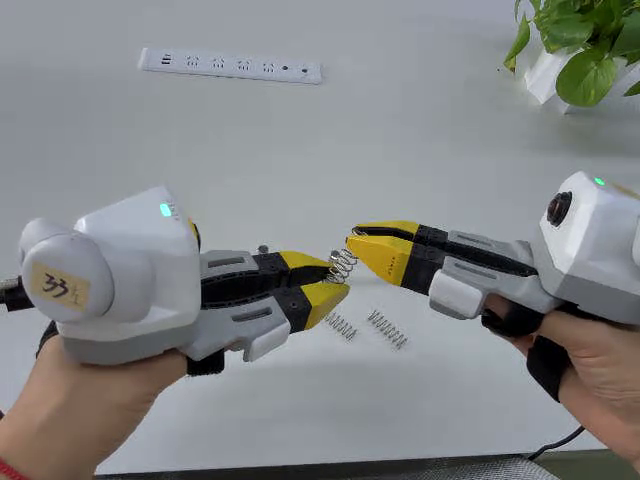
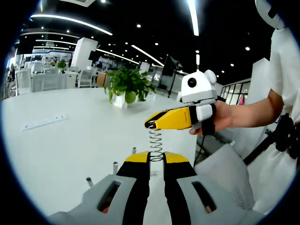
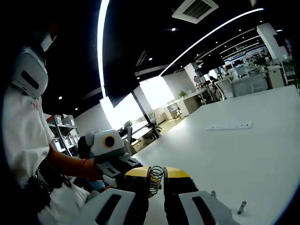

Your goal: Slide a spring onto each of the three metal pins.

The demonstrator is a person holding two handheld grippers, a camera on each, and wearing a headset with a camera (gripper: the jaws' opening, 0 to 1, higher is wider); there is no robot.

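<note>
One spring (image 1: 342, 265) hangs in the air between the two grippers' tips. My left gripper (image 1: 342, 286) is shut on its lower end, with the coil (image 2: 155, 143) rising from the left jaw tips (image 2: 156, 157). My right gripper (image 1: 352, 239) meets the spring's upper end (image 3: 156, 179) and its jaws look closed on it. Two loose springs (image 1: 340, 326) (image 1: 387, 329) lie on the white table below. Three short metal pins (image 2: 134, 150) (image 2: 115, 167) (image 2: 88, 182) stand in a row on the table, and one pin (image 1: 262, 249) peeks above the left gripper.
A white power strip (image 1: 230, 65) lies at the table's far side. A potted plant (image 1: 580, 50) stands at the far right corner. The table's near edge (image 1: 330, 465) runs just below the hands. A cable (image 1: 560, 440) trails from the right hand.
</note>
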